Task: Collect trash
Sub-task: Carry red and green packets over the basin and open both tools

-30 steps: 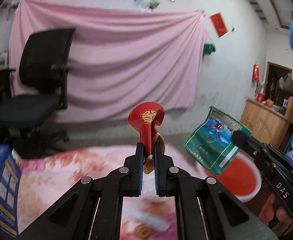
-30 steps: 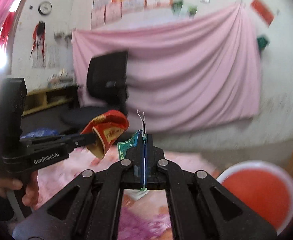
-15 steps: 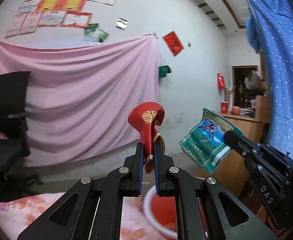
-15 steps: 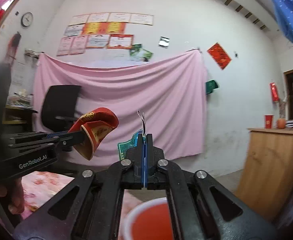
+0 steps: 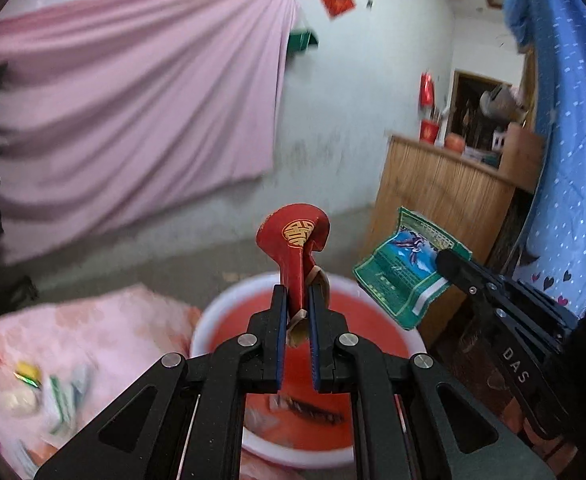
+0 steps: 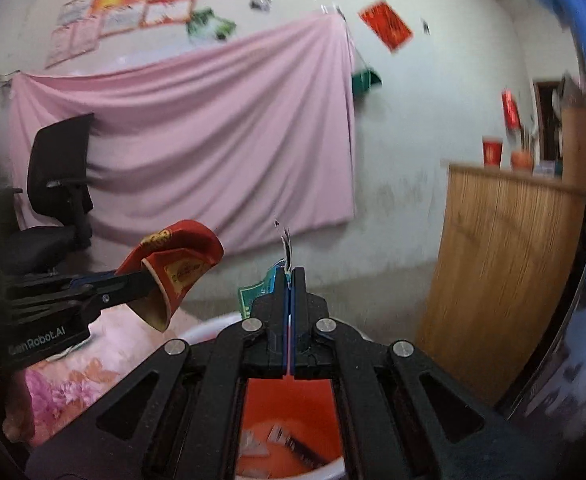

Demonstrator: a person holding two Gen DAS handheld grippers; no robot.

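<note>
Cup: crushed red paper cup (image 5: 293,236) with a gold emblem, pinched flat between the left gripper (image 5: 295,320) jaws, held above the bin.
Wrapper: green snack wrapper (image 5: 403,266), clamped edge-on in the right gripper (image 6: 289,304), jaws pressed nearly together.
Bin: red bin (image 5: 357,324) with a white rim, directly below both grippers, scraps lying inside.
Surface: floral pink cloth (image 5: 93,344) left of the bin, blurred litter on it.
Background: pink sheet (image 6: 213,128) on the wall, wooden cabinet (image 6: 505,256) to the right.

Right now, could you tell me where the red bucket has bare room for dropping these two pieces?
In the red bucket, the bare patch is the far floor, bordered by the white rim, below the crushed red cup. The near floor is crowded with wrappers. The green packet hangs over the right rim.
</note>
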